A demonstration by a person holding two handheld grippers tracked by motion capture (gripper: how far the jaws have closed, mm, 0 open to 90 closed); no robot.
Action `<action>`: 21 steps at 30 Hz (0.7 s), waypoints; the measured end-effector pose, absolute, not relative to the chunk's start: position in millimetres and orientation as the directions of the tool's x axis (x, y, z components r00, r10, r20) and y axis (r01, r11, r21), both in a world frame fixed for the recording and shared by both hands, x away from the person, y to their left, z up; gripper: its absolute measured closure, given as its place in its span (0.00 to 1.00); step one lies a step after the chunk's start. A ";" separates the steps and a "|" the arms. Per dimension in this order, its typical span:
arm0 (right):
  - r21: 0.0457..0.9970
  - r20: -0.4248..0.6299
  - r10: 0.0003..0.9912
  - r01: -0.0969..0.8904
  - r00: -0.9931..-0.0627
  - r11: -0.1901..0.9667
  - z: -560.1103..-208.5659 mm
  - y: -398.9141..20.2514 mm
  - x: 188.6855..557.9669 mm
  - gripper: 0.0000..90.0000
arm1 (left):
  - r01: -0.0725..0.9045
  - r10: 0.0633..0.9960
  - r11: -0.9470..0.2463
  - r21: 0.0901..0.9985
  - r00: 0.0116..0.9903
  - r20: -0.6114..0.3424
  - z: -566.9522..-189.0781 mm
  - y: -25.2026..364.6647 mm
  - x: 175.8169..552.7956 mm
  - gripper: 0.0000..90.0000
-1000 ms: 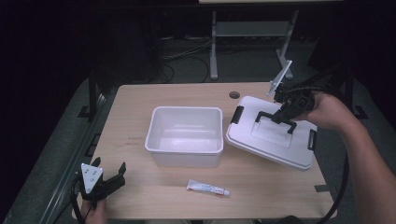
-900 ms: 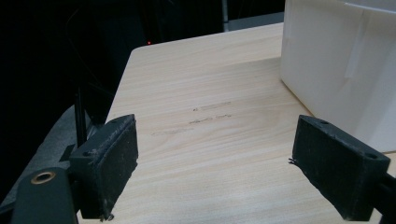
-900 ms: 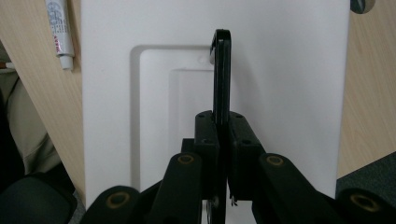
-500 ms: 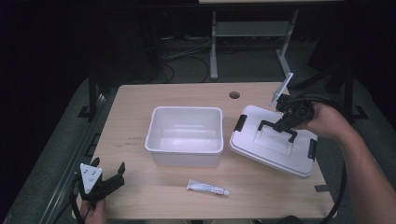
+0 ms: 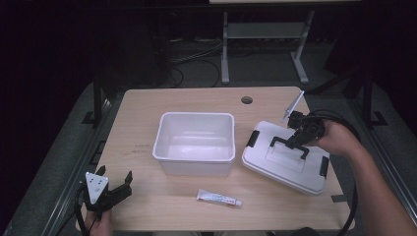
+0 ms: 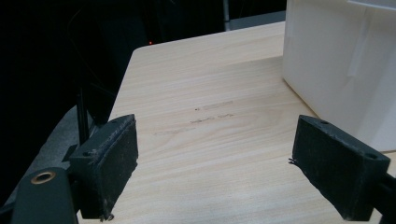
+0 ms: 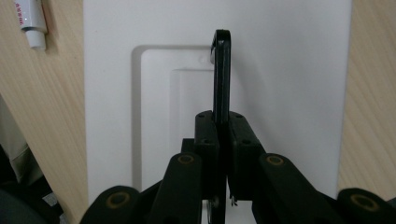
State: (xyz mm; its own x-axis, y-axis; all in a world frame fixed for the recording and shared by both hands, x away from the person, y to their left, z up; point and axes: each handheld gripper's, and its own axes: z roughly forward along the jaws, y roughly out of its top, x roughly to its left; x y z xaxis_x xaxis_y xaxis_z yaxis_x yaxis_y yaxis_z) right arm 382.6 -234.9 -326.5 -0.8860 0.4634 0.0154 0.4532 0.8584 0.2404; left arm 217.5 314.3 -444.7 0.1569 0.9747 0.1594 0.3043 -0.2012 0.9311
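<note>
The right hand-held gripper (image 5: 296, 139) clamps the lid (image 5: 285, 162) by its black handle (image 7: 221, 74) for carrying; the left hand-held gripper (image 5: 114, 189) rests wide open, idle on the table (image 5: 142, 128)

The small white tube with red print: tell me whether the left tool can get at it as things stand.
Probably yes. The left tool is open, and bare wooden tabletop lies between it and the small white tube with red print.

Red print on the white tube (image 5: 219, 198), too small to read from above; only a cropped sliver of red letters at the tube's (image 7: 31, 21) edge, illegible.
</note>
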 end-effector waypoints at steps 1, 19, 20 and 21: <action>0.239 0.016 0.461 0.452 -0.887 0.860 -328.4 -234.3 383.1 0.93 | 0.304 0.975 -0.201 0.931 0.157 0.159 -444.7 314.4 217.5 0.15; 0.204 0.072 0.467 0.471 -0.881 0.858 -376.4 -221.9 390.8 0.93 | 0.301 0.975 -0.200 0.933 0.156 0.159 -444.3 315.0 217.0 0.15; 0.204 0.072 0.467 0.471 -0.881 0.858 -376.4 -221.9 390.8 0.93 | 0.301 0.975 -0.200 0.933 0.156 0.159 -444.3 315.0 217.0 0.15; 0.205 0.074 0.472 0.476 -0.879 0.855 -378.9 -221.8 390.9 0.93 | 0.300 0.975 -0.200 0.933 0.156 0.159 -444.2 314.8 216.9 0.15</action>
State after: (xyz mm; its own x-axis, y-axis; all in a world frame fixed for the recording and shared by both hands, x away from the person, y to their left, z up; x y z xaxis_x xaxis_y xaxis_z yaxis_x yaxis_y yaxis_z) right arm 390.9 -221.8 -378.9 -0.8787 0.4715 0.0742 0.4762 0.8552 0.2045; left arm 216.9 314.8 -444.2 0.1563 0.9749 0.1586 0.3002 -0.1999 0.9327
